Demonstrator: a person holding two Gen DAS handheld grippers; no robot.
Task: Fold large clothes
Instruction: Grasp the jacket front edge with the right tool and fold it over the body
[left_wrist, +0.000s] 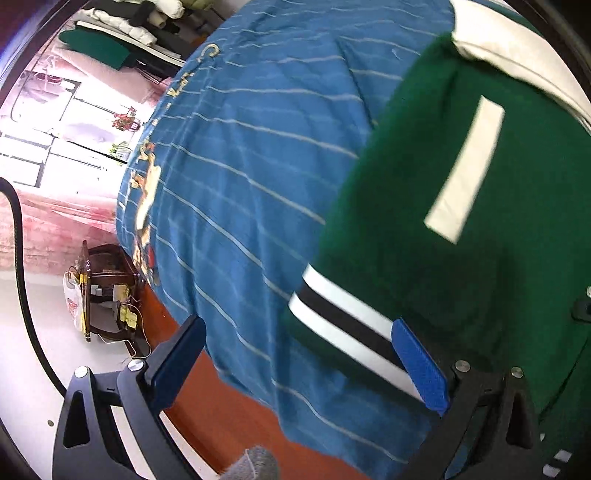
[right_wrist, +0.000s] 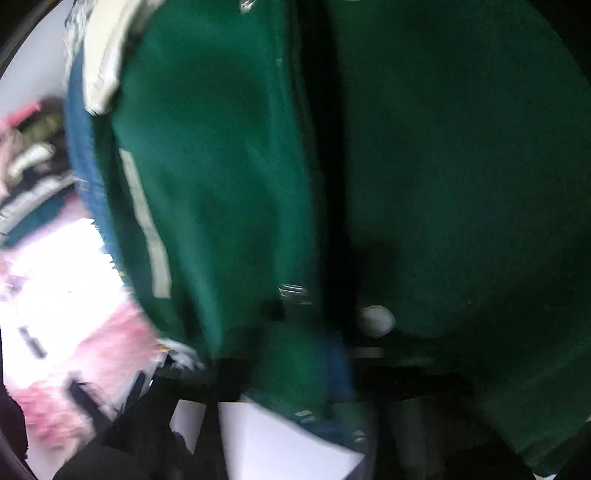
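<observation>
A green jacket (left_wrist: 436, 229) with a white pocket strip, a cream sleeve and a black-and-white striped hem lies on the blue striped bedcover (left_wrist: 251, 177). My left gripper (left_wrist: 299, 354) is open, its blue pads either side of the jacket's hem corner, not touching it that I can see. In the right wrist view the green jacket (right_wrist: 443, 184) fills the blurred frame, with a white snap button (right_wrist: 375, 320). My right gripper (right_wrist: 295, 369) is buried under the green cloth and its fingers are hidden.
The bed's reddish wooden edge (left_wrist: 207, 402) runs below the cover. A dark wooden side table (left_wrist: 107, 291) with a plastic bag stands on the white floor at left. A pile of clothes (left_wrist: 122, 33) lies at the far end.
</observation>
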